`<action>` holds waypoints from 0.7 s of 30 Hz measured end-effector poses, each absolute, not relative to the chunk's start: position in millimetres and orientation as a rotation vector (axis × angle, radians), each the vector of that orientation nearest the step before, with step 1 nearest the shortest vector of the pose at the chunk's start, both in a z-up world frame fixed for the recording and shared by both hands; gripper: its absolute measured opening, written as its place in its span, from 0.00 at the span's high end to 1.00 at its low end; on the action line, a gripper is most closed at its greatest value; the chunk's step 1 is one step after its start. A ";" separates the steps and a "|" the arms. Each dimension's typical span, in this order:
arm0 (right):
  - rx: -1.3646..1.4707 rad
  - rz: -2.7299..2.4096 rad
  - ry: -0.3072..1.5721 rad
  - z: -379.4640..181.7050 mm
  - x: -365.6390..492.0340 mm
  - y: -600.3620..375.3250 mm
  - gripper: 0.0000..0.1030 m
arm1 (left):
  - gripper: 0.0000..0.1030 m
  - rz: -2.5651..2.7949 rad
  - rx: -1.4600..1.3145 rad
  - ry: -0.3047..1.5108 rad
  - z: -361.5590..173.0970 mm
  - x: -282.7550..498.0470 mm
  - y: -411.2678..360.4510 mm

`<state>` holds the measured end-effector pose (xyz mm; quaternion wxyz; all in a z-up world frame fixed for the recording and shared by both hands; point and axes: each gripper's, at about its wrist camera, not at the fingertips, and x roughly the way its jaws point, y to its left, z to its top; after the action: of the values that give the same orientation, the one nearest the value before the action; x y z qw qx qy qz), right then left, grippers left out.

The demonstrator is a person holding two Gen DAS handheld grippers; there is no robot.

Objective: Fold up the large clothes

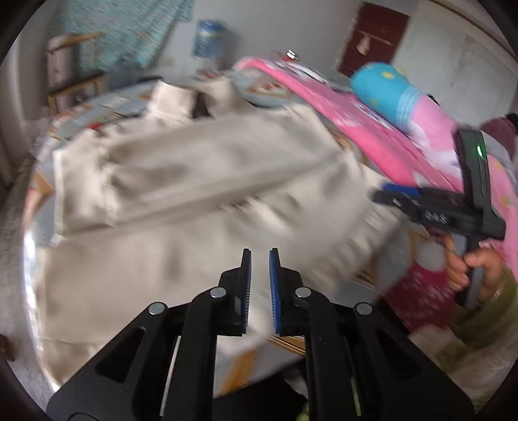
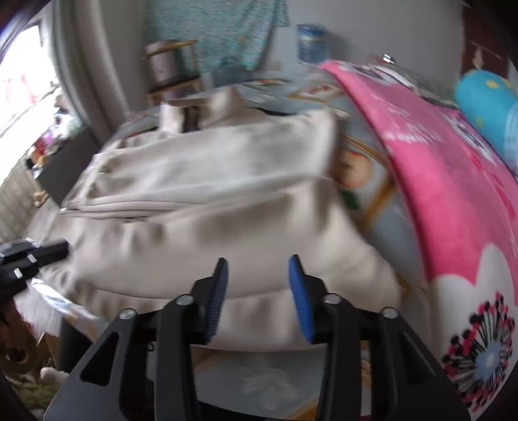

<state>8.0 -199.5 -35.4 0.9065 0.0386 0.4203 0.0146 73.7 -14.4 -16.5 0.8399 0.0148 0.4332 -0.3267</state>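
Note:
A large beige jacket (image 1: 200, 181) lies spread on the bed with its collar at the far end; it also shows in the right wrist view (image 2: 210, 200). My left gripper (image 1: 260, 259) is open with a narrow gap, empty, just above the jacket's near hem. My right gripper (image 2: 258, 265) is open wider and empty over the jacket's near hem. The right gripper also shows in the left wrist view (image 1: 388, 194) at the jacket's right edge, held by a hand. The left gripper's tip shows at the left of the right wrist view (image 2: 61, 249). Both views are motion-blurred.
A pink patterned blanket (image 2: 453, 200) and a blue bolster pillow (image 1: 385, 90) lie along the bed's right side. The printed bedsheet (image 2: 372, 181) shows beside the jacket. A wooden rack (image 2: 171, 68) and a teal hanging cloth (image 2: 226, 29) stand beyond the bed.

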 end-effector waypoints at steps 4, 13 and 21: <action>0.043 0.090 0.909 -52.3 15.6 -176.8 0.51 | 0.86 -0.664 0.044 0.997 -42.2 71.5 -21.7; 0.058 0.043 0.908 -45.9 9.6 -195.9 0.47 | 0.83 -0.561 -0.047 0.969 -25.0 69.8 19.7; 0.123 -0.027 0.978 -63.4 6.5 -232.1 0.39 | 0.77 -0.336 -0.144 1.032 -40.2 83.8 91.0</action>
<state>6.5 -232.1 -63.4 0.8808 0.0590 0.4696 -0.0130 83.8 91.0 -40.2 0.8539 -0.0685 0.4906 -0.1598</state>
